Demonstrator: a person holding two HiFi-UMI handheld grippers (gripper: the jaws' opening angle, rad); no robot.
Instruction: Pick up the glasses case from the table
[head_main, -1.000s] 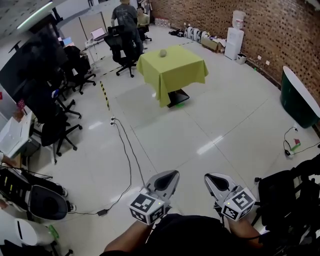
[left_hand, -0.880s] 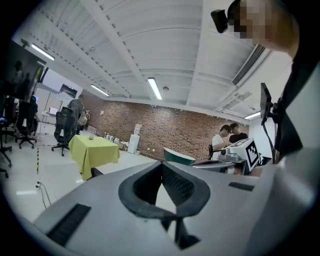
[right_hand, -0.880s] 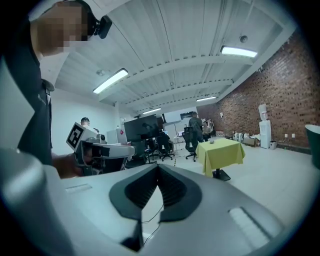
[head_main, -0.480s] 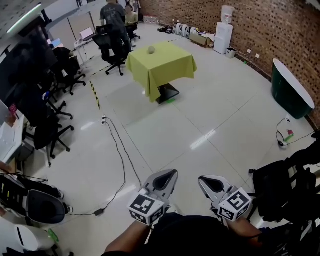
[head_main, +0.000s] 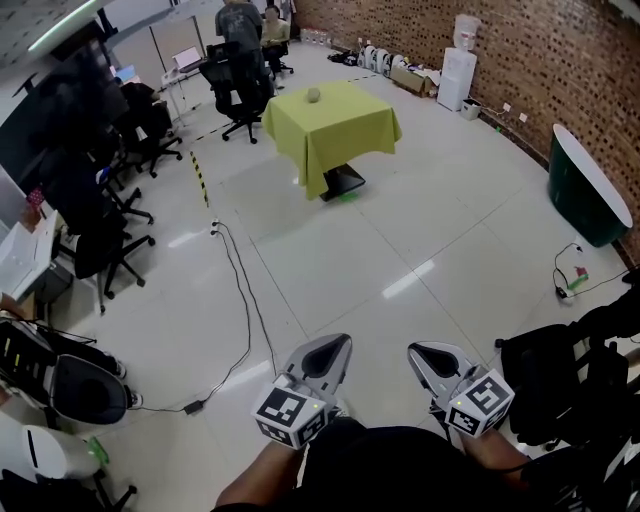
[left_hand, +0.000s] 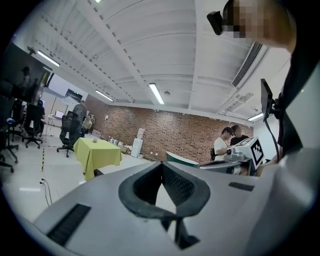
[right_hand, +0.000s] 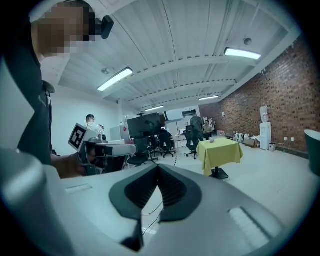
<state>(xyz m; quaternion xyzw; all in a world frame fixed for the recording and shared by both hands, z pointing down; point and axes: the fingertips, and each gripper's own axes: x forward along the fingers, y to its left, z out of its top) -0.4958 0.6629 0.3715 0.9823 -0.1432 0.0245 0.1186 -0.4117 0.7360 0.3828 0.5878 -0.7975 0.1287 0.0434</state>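
Head view, glasses case (head_main: 313, 95) on green-clothed table (head_main: 345, 128)

Thing: the glasses case (head_main: 313, 95) was a small, rounded, pale grey-green lump.
Place: it lay on the table (head_main: 335, 125), on its yellow-green cloth, toward the top's far side.
Pose: it rested flat.
Detail: too small to tell open from closed.

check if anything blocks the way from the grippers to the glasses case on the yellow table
Nothing visible does. Bare floor lies between the left gripper, the right gripper and the table bearing the glasses case. A thin cable lies on the floor, left of the straight path.
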